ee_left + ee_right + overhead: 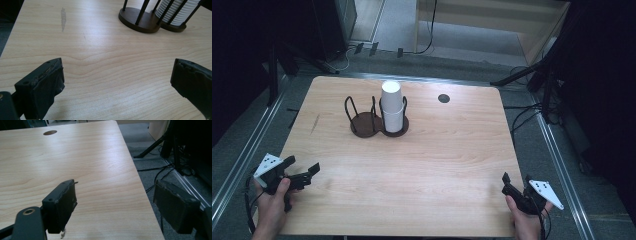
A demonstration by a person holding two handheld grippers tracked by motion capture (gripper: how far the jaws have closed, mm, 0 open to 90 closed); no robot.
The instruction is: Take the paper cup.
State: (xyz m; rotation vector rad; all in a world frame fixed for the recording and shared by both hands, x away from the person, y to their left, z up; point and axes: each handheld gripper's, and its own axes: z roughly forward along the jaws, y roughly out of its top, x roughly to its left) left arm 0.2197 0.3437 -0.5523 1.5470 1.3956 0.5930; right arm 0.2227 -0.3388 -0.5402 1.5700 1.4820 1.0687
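Note:
A stack of white paper cups (392, 106) stands in the right ring of a dark two-ring wire holder (377, 122) at the far middle of the wooden table (442, 150); its left ring holds nothing. In the left gripper view the holder (140, 18) and the ribbed cup stack (177, 11) sit at the top right. My left gripper (303, 167) rests open at the near left corner, jaws wide apart over bare wood (117, 75). My right gripper (516, 181) is open at the near right corner, straddling the table's right edge (115, 202).
A round cable hole (443, 98) lies in the table's far right part, also at the top left of the right gripper view (50, 132). A faint grey smear (63, 17) marks the wood at left. Metal rails, stand legs (532, 72) and cables surround the table on the floor.

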